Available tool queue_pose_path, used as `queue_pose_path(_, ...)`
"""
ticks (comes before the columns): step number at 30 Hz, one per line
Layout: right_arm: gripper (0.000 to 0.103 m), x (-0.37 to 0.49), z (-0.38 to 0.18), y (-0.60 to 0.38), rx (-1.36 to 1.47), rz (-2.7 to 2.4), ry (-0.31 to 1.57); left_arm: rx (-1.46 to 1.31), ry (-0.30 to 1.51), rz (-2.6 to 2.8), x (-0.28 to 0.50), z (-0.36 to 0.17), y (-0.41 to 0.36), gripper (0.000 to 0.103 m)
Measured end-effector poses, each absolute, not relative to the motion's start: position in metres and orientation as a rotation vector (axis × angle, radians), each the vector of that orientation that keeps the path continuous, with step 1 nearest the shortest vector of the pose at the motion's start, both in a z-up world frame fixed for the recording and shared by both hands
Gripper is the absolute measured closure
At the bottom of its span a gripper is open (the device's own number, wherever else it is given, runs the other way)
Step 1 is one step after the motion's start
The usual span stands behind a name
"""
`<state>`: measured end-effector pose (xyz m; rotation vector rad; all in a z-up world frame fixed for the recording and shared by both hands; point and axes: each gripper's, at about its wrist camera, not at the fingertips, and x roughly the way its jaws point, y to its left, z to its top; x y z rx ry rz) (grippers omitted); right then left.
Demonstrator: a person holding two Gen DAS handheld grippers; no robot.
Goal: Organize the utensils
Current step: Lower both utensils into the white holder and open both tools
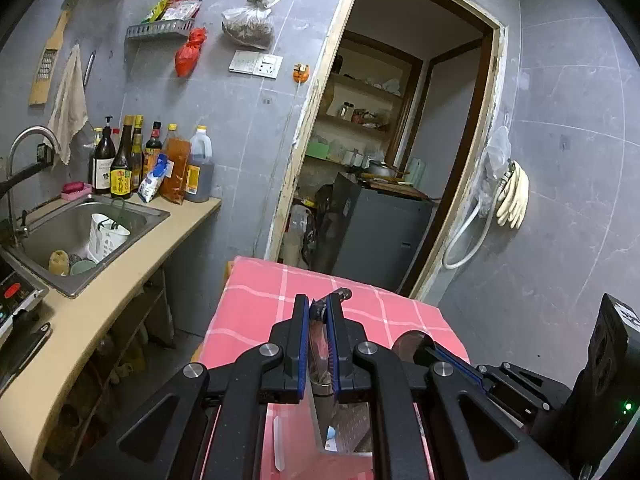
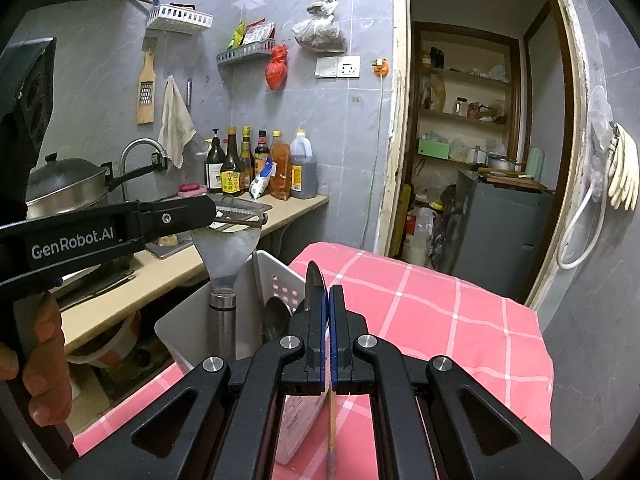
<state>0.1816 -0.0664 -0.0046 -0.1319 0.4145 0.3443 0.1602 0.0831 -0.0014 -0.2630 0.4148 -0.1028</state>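
My left gripper point(image 1: 319, 305) is shut on the blade end of a metal spatula point(image 1: 320, 360). In the right wrist view the spatula point(image 2: 224, 264) stands handle-down in a white perforated utensil holder point(image 2: 276, 280), with the left gripper point(image 2: 216, 210) clamped on its top edge. My right gripper point(image 2: 325, 294) is shut on a thin-handled spoon point(image 2: 314, 280), bowl up, its wooden handle running down below the jaws. Another spoon point(image 2: 276, 320) rests in the holder. The holder sits on the pink checked tablecloth point(image 2: 420, 312).
A counter point(image 1: 120, 280) with a sink point(image 1: 80, 232), a white basket inside it and several sauce bottles point(image 1: 152, 160) runs along the left. A lidded wok point(image 2: 68, 184) stands on the stove. An open doorway point(image 1: 400, 160) to a pantry lies behind the table.
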Motion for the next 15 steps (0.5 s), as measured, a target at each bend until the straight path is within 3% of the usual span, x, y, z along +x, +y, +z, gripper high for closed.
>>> queue_pose_path(15, 0.099, 0.188, -0.01, -0.075, -0.08, 0.346, 0.473, -0.302, 0.465, -0.143, 0.166, -0.005, 0.094, 0.094)
